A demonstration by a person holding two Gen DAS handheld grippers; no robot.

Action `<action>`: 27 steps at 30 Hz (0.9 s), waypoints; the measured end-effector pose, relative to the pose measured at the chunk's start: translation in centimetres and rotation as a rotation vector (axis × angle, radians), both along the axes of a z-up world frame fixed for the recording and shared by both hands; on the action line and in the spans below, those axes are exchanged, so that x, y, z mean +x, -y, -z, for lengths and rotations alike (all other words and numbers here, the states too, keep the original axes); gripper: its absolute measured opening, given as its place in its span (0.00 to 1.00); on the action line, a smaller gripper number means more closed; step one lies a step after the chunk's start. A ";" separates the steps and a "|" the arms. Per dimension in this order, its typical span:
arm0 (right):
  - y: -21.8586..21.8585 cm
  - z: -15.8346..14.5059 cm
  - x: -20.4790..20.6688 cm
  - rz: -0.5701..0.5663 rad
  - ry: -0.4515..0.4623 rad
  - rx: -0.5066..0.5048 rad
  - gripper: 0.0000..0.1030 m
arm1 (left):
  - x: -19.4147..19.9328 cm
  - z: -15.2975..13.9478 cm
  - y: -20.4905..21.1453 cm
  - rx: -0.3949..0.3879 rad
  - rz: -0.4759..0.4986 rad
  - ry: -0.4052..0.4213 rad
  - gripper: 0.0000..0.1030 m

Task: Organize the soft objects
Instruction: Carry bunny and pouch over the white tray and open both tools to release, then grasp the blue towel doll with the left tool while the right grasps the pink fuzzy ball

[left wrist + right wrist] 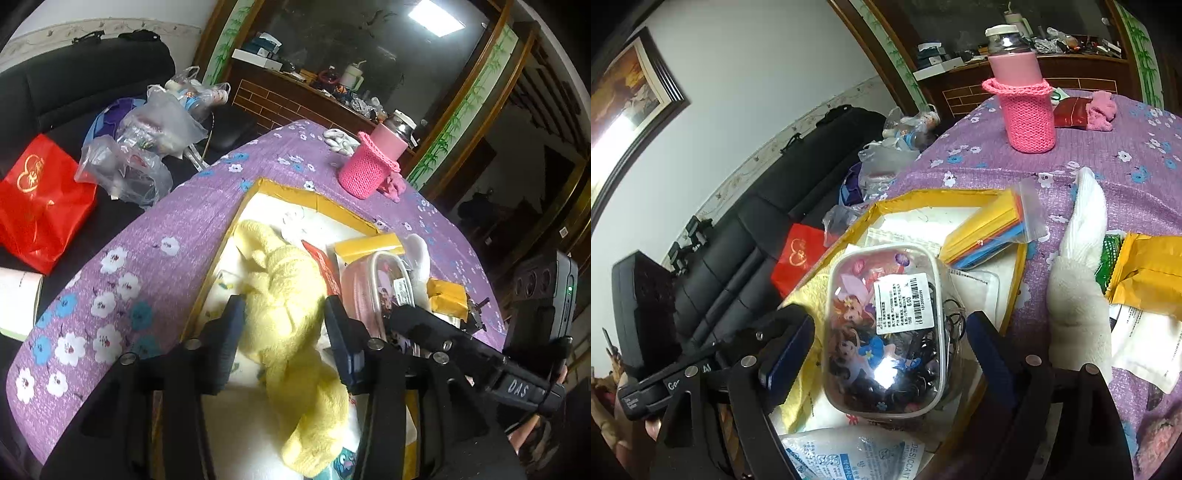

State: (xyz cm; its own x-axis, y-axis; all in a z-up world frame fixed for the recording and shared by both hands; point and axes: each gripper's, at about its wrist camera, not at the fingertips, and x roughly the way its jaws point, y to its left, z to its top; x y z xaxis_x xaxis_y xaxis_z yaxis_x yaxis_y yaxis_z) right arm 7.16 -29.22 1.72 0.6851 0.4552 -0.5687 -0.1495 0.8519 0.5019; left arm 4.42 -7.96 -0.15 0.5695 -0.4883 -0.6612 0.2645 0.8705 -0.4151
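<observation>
A yellow fluffy towel (pixel 291 314) lies crumpled in a shallow yellow-rimmed box (pixel 295 192) on the purple flowered cloth. My left gripper (pixel 282 314) is open, its fingers on either side of the towel. A clear pouch of hair ties with a cartoon print (pixel 886 332) lies in the same box (pixel 923 195); it also shows in the left wrist view (pixel 376 280). My right gripper (pixel 886 347) is open with its fingers on either side of the pouch. A white sock (pixel 1078 266) lies on the cloth to the right.
A pink knit-sleeved bottle (pixel 1027 96) stands at the table's far side. A bag of coloured sheets (pixel 990 229) rests on the box rim. Yellow packets (pixel 1145 273) lie right. Desiccant pack (pixel 857 454) is near. Black sofa with red bag (pixel 40 199) and plastic bags (pixel 147 147) lies left.
</observation>
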 end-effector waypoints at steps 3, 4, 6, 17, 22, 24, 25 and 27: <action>0.8 -0.3 -0.9 0.017 0.038 0.007 0.90 | -0.5 -0.3 -0.3 -0.015 0.006 -0.012 0.52; 1.0 -0.3 -1.2 0.019 0.046 0.011 0.90 | -0.7 -0.5 -0.4 -0.015 0.006 -0.010 0.53; 1.3 -0.4 -1.8 0.018 0.061 0.027 0.90 | -1.5 -0.9 -0.7 -0.005 -0.005 -0.001 0.53; 5.1 -0.9 -8.3 0.038 0.099 0.090 0.90 | -7.1 -3.6 0.2 -0.046 0.033 0.070 0.58; 9.5 -0.2 -14.4 0.127 0.076 0.034 0.90 | -9.2 -4.5 3.8 -0.055 0.148 0.081 0.58; 11.7 0.1 -16.1 0.186 0.054 -0.018 0.89 | -9.7 -4.7 5.7 -0.052 0.196 0.083 0.58; 12.5 0.3 -16.5 0.212 0.042 -0.042 0.89 | -9.8 -4.7 6.5 -0.053 0.217 0.075 0.58; 14.4 0.8 -16.9 0.268 0.015 -0.070 0.86 | -9.8 -4.4 8.3 -0.056 0.259 0.050 0.58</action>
State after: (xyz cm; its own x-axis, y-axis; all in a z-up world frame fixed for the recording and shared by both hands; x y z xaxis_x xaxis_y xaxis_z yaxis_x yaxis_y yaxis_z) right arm -9.74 -43.64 0.96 0.7842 0.2167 -0.5815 0.0791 0.8945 0.4400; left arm -5.41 -16.30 4.23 0.4522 -0.6570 -0.6032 0.4964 0.7473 -0.4417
